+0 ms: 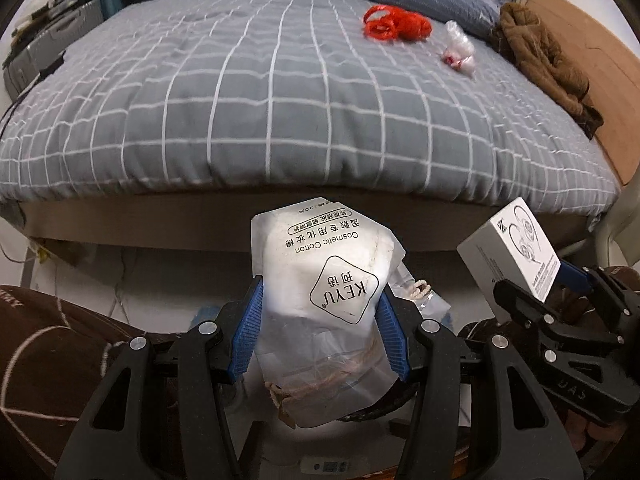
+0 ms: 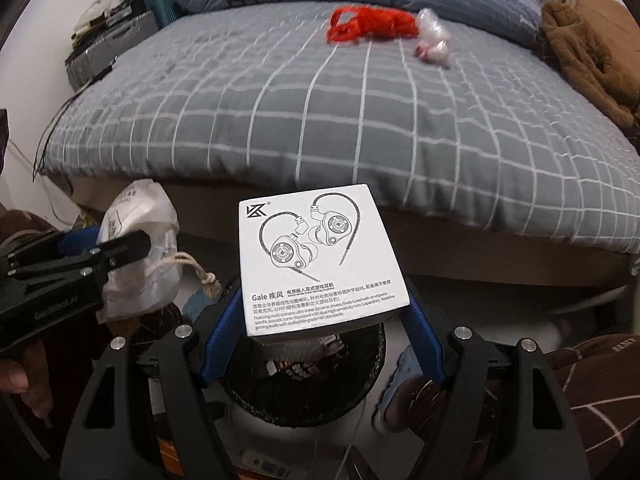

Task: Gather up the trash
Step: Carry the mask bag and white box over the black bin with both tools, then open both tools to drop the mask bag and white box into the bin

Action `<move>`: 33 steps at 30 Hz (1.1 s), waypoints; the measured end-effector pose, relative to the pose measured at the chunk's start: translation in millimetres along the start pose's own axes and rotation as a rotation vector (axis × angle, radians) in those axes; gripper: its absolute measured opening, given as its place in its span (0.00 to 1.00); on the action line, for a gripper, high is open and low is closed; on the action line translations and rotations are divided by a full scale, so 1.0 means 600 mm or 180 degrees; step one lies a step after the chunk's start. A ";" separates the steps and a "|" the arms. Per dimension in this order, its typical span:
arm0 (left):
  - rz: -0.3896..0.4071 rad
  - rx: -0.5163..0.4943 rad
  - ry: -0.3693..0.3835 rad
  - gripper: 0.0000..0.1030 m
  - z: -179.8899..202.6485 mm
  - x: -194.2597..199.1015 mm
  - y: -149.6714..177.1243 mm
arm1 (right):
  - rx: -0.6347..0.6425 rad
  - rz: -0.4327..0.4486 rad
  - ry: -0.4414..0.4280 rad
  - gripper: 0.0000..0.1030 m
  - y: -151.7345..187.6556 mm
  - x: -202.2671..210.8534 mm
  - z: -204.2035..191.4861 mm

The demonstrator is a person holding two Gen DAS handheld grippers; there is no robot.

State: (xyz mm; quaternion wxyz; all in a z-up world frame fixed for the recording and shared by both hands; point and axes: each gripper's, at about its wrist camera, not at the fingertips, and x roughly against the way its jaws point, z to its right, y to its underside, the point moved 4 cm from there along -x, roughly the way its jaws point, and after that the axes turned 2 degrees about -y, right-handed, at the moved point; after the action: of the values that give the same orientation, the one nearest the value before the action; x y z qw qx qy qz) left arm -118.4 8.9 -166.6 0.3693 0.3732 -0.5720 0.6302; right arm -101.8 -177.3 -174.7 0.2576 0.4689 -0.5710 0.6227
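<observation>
A big bed (image 1: pixel 280 100) has red string (image 1: pixel 396 24) and a plastic wrap (image 1: pixel 458 50) on top. Down by its edge, over a black bin (image 2: pixel 304 384), the right tongs (image 2: pixel 320 320) squeeze a white box (image 2: pixel 320 256). The left tongs (image 1: pixel 320 320) squeeze a cotton bag (image 1: pixel 324 280).

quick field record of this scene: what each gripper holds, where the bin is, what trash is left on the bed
left gripper: shut on cotton pack
right gripper: shut on earphone box
bin: black mesh, on the floor right under the box, some trash inside
left on bed: red string, clear wrapper
also on bed: brown coat, far right edge
</observation>
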 end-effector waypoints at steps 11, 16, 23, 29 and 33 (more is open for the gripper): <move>-0.0238 0.0082 -0.0093 0.50 -0.034 -0.046 0.025 | 0.0040 -0.0398 -0.0070 0.69 0.024 -0.061 -0.014; -0.0285 0.0103 -0.0115 0.50 -0.045 -0.051 0.032 | 0.0094 -0.0449 -0.0072 0.70 0.027 -0.073 -0.026; -0.0306 0.0094 -0.0105 0.51 -0.041 -0.057 0.031 | 0.0064 -0.0347 -0.0012 0.80 0.021 -0.068 -0.023; -0.0310 0.0040 -0.0083 0.50 -0.020 -0.064 0.022 | -0.0054 -0.0269 0.0067 0.87 0.011 -0.059 0.005; -0.0309 -0.0023 -0.0045 0.50 -0.005 -0.065 0.024 | -0.0102 -0.0175 0.0176 0.91 0.008 -0.050 0.033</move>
State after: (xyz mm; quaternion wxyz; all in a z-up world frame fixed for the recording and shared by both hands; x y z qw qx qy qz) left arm -114.1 9.3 -207.9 0.3968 0.4037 -0.5580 0.6069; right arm -87.6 -190.7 -205.4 0.2978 0.4628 -0.5604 0.6189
